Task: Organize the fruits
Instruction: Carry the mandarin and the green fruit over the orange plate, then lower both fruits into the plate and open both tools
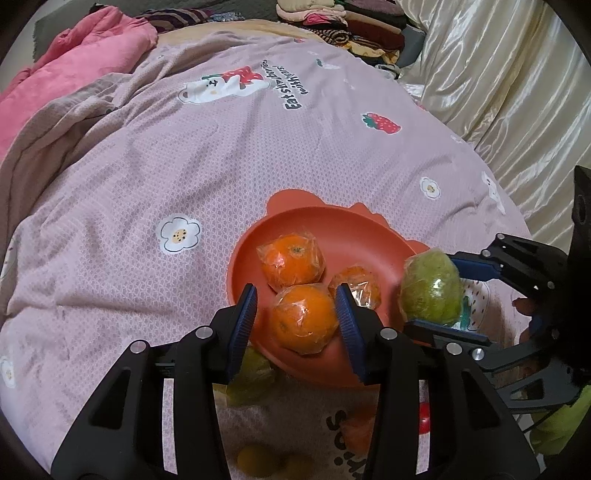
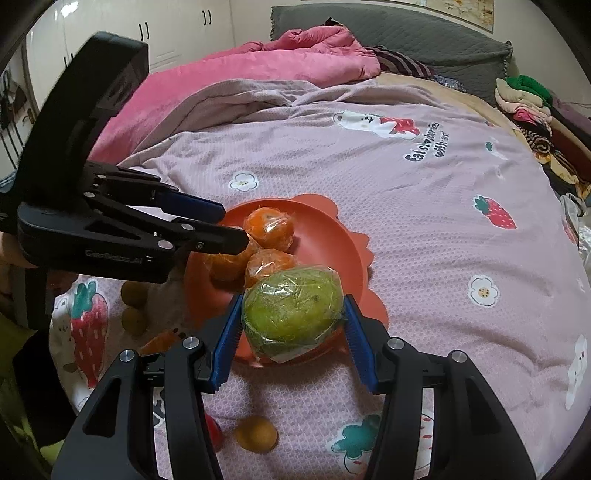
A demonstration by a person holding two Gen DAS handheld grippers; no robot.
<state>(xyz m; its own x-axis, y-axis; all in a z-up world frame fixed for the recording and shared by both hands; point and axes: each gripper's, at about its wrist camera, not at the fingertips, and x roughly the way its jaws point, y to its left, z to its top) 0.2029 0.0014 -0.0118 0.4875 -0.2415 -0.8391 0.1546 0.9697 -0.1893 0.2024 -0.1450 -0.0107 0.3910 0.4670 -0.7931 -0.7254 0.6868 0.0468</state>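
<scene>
Only the right wrist view shows the wardrobe (image 2: 110, 33) at upper left. The orange bowl (image 1: 332, 229) holds three wrapped oranges (image 1: 291, 262). The left tool (image 1: 297, 317) stands open around one orange; the right tool (image 2: 293, 325) clamps a wrapped green fruit (image 2: 291, 310)

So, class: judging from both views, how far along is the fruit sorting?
Done: three wrapped oranges lie in the orange plate. In hand: the right gripper holds a wrapped green fruit over the plate's edge. Left: small yellow fruits remain on the bedspread.
</scene>
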